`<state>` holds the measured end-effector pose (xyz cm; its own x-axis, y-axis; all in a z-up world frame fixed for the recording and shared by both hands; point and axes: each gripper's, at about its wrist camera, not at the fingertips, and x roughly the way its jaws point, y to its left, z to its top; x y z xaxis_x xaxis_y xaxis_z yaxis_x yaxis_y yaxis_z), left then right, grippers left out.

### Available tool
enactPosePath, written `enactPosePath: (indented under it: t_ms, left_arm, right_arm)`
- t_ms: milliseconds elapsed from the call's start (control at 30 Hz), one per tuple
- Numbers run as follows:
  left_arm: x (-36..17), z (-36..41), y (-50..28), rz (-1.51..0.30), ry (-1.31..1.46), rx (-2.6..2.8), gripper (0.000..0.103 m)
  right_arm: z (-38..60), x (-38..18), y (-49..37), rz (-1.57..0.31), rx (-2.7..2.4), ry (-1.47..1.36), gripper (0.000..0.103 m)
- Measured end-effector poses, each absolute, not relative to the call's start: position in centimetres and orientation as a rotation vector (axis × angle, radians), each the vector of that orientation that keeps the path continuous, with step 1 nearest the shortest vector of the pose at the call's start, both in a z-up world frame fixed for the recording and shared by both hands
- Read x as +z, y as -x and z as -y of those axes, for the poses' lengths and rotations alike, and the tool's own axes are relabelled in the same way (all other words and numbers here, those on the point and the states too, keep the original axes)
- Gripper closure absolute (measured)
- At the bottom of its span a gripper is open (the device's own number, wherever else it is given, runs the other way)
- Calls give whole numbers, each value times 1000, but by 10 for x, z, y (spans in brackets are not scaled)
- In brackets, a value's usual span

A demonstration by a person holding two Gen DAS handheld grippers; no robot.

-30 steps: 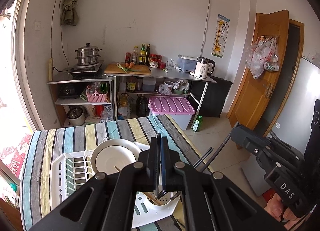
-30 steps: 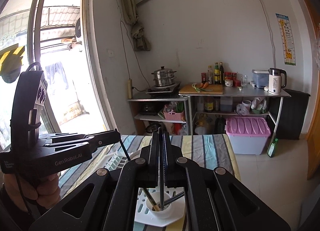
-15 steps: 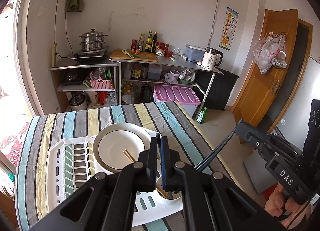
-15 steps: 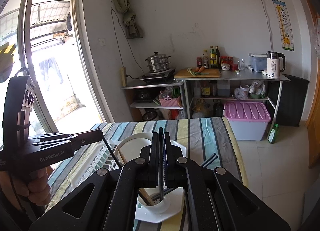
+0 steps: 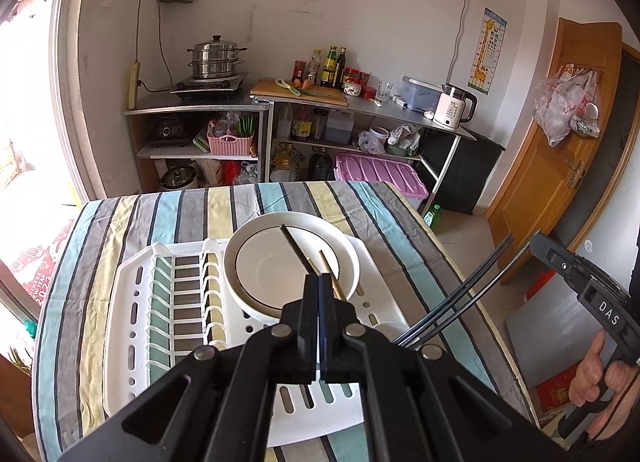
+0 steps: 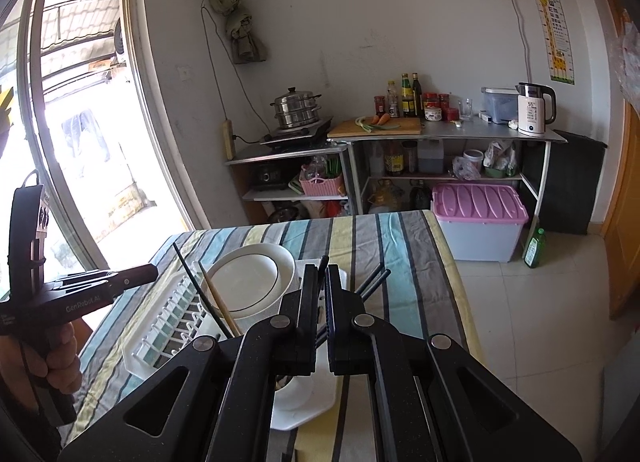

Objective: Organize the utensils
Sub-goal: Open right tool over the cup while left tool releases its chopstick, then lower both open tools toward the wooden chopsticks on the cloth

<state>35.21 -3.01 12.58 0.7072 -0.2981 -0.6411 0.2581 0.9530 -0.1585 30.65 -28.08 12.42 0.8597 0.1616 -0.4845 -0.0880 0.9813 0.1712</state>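
Both grippers hang over a white dish rack [image 5: 132,326] on the striped counter [image 5: 120,218]. Left gripper [image 5: 318,282]: jaws pressed together on a dark chopstick [image 5: 294,244] slanting across the white plate [image 5: 256,246] in the rack. Right gripper [image 6: 323,274]: jaws pressed together on a dark chopstick [image 6: 322,262]; more chopsticks stand in the rack's near-right cup [image 6: 296,392].
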Motion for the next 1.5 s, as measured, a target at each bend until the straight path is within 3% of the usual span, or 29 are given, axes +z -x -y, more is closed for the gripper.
enactPosePath:
  t_ms: [133,267,633,800,1067,1500]
  left_arm:
    - [126,25,-344,-699,67,-301,103]
    - [128,18,-331,-669,71,-295,103]
    - [122,12,-273,-618,37,-280,101]
    - [98,16,-234,-636,-1,-308,95]
    - [60,18,-181,-682,-1,-327,95]
    - [34,37,-148,-748,49,-377,95]
  right_arm:
    - [282,125,-300,-528,134,-135,99]
    - [286,126,-291,-513,137,-134,88]
    - [285,123,-234,-474,171,-134,88]
    - [277,108,-200,-483,208,-122,88]
    - [268,76,-156,-527,238,-92,88]
    - [269,38,-145,-632,270,-61,88]
